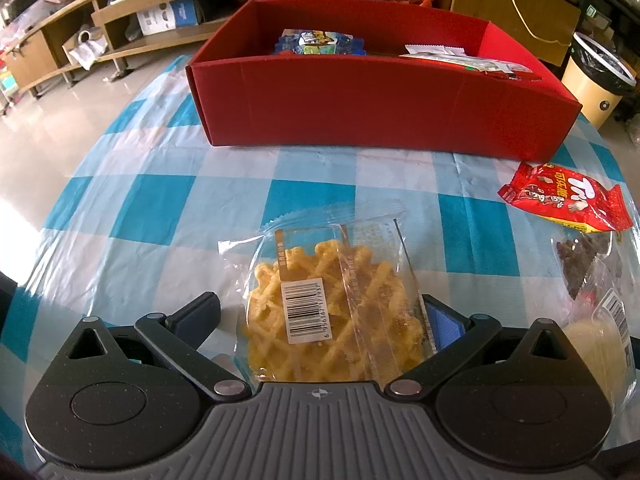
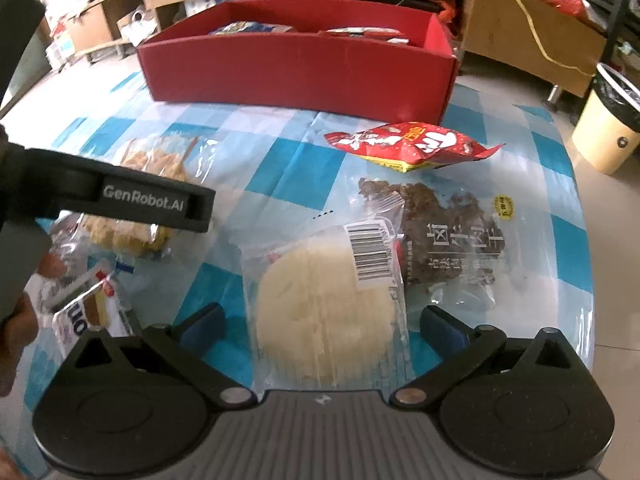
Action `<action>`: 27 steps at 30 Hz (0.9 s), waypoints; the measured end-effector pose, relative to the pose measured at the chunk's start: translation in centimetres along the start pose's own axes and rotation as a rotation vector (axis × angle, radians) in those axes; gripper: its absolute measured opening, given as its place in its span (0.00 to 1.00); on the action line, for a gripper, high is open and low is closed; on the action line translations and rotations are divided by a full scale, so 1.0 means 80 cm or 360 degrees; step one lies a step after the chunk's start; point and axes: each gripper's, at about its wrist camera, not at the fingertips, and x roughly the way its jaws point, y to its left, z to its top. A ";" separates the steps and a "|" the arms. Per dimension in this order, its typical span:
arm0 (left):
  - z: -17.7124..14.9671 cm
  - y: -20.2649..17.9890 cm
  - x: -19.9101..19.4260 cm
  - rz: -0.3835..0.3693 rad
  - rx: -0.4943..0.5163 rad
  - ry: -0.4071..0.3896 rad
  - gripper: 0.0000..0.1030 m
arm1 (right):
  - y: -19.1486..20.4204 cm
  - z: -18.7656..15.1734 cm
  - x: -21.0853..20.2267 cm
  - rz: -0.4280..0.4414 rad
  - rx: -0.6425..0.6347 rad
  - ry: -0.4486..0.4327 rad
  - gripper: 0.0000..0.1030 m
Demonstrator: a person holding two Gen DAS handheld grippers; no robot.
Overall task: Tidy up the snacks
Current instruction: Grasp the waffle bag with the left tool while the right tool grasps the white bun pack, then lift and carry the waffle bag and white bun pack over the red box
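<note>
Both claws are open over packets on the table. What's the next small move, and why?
Probably close the left claw on the yellow lattice-cracker packet. Its fingers already straddle that packet, one pad at each side, and the red box sits straight ahead with snacks already in it. The right claw straddles the pale round cake packet and can follow.

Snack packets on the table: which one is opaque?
The red packet nearest the red box; the waffle, pale cake and dark snack packets are clear.
</note>
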 end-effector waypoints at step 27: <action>0.006 -0.016 -0.055 -0.0134 0.0114 -0.0068 0.82 | -0.015 0.029 -0.069 0.0099 0.0022 -0.0170 0.55</action>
